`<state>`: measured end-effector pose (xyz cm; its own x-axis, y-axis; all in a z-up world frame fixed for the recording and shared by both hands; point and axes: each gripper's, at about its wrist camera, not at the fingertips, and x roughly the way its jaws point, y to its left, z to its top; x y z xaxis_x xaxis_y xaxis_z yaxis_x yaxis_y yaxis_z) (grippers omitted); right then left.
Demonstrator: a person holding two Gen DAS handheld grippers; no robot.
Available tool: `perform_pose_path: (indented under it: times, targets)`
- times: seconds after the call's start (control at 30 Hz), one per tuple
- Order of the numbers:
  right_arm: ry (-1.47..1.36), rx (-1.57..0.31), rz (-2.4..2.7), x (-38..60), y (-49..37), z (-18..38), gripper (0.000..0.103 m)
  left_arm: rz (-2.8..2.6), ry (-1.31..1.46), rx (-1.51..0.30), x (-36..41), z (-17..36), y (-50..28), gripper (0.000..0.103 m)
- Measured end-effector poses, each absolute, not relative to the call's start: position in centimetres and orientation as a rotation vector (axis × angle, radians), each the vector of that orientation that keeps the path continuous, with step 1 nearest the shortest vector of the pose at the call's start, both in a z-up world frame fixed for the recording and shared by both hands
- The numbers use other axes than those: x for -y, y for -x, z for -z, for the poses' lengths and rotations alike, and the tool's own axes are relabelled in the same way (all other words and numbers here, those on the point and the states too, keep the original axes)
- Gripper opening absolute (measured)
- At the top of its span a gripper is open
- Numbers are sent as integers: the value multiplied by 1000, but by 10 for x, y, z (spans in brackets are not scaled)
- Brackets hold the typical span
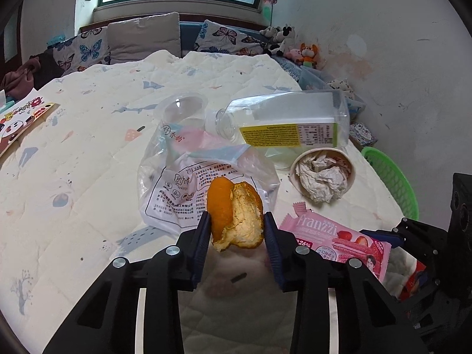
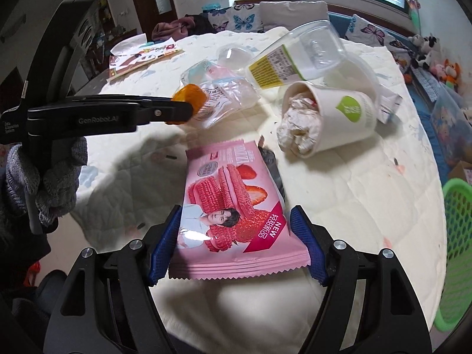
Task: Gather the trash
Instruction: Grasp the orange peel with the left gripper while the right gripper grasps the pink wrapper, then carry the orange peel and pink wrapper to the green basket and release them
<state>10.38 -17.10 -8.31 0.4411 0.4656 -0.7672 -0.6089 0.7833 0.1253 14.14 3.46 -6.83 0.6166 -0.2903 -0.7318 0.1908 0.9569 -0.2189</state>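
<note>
At nine o'clock on the cream quilted bed [image 1: 88, 135] lies a flat cartoon-printed paper sheet [image 1: 20, 124]. Toward the centre, the left gripper [image 1: 237, 230] pinches a curled orange peel [image 1: 236, 214], bright rind on one side and pale pith on the other, lifted above the quilt. Just behind it, at twelve o'clock, lies a crumpled clear plastic bag with printed text [image 1: 188, 183], with a clear plastic dome lid [image 1: 183, 107] beyond. At one o'clock a large clear plastic bottle with a yellow-green label [image 1: 289, 121] lies on its side, uncapped. At two o'clock a white paper cup stuffed with crumpled tissue [image 1: 323, 175] is tipped over. The right gripper [image 2: 236, 244] stands open, its blue pads either side of a pink strawberry wafer wrapper [image 2: 233, 206] lying flat on the quilt. At three o'clock a green perforated plastic basket [image 2: 457, 247] stands off the bed's edge.
</note>
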Motion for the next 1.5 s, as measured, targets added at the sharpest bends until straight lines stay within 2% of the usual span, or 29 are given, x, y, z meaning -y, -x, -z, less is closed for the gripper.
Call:
perform_pose_path:
  times: [0.53, 0.87, 1.3, 1.33, 1.37, 1.5]
  targets:
    - [61, -819, -569, 230, -76, 55, 73, 411, 154, -784, -11, 24, -119, 33]
    - [1, -774, -446, 284, -77, 41, 73, 501, 130, -782, 31, 14, -127, 32]
    - [-17, -733, -413, 302, -92, 26, 72, 544, 115, -790, 53, 6, -136, 32]
    - [-19, -731, -408, 304, -94, 25, 69, 547, 116, -792, 55, 6, -138, 31]
    - [-23, -732, -406, 307, -97, 23, 48, 551, 115, -795, 57, 6, -140, 31]
    - [-62, -764, -398, 324, -112, 22, 46, 571, 113, -803, 66, 7, -144, 31]
